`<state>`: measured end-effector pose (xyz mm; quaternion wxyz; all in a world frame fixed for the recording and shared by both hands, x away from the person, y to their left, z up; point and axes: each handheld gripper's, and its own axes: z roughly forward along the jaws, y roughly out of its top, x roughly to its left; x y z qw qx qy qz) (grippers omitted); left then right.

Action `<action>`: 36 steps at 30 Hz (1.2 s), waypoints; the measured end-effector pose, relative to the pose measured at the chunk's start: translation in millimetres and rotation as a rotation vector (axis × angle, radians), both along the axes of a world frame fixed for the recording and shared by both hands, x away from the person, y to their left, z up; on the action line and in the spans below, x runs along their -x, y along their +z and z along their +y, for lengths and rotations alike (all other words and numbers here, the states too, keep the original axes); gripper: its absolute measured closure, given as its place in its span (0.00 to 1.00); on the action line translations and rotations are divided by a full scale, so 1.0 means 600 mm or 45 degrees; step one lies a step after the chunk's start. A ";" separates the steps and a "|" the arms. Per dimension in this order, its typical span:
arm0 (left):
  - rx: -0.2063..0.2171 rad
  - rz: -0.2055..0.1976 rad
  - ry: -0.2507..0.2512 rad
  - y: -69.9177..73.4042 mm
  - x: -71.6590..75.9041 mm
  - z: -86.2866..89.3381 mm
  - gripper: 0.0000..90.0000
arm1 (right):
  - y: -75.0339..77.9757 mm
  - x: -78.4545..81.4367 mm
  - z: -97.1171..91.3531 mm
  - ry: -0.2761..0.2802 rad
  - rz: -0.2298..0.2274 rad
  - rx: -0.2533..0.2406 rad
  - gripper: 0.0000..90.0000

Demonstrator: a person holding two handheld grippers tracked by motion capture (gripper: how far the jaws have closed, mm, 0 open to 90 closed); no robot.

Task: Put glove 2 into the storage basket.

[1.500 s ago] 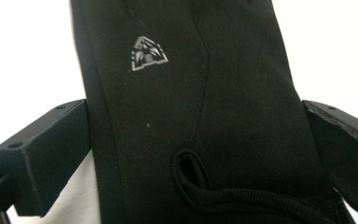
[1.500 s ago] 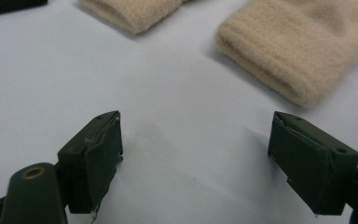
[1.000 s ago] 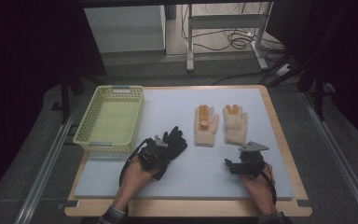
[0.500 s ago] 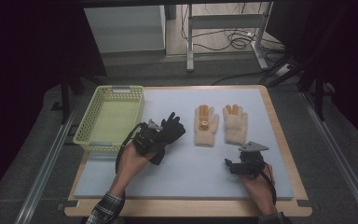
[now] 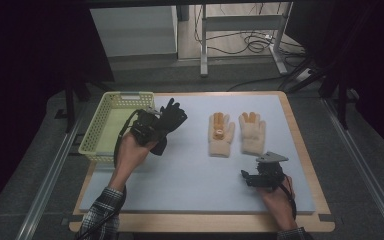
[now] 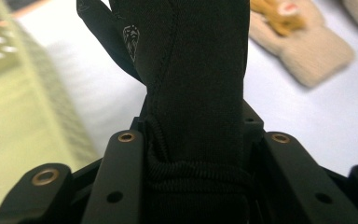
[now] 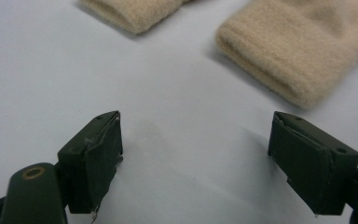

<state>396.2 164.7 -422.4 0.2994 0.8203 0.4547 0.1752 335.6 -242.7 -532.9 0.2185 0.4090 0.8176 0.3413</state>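
Left gripper (image 5: 147,129): clenched on the black glove (image 5: 172,120); the left gripper view shows the glove's ribbed cuff (image 6: 198,175) pinched between the two black jaws, with the glove's body rising away from them.
Black glove: held off the table beside the right rim of the yellow-green basket (image 5: 96,135), its fingers pointing away from the person, toward the far edge of the mat.
Right gripper (image 5: 250,177): released, jaws standing wide apart with nothing between them, low over the light blue mat (image 5: 190,175) near the table's right front.
Beige gloves: two lie flat side by side on the mat, apart from both grippers; the left one (image 5: 221,134) carries an orange patch, the right one (image 5: 252,132) lies just beside it. Their cuffs face the right gripper, as its own view shows (image 7: 279,60).
Basket: sits at the mat's left edge.
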 end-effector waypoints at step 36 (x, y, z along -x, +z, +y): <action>-0.101 0.186 0.440 -0.066 -0.111 0.258 0.70 | 0.000 -0.002 -0.001 0.001 0.010 -0.010 0.19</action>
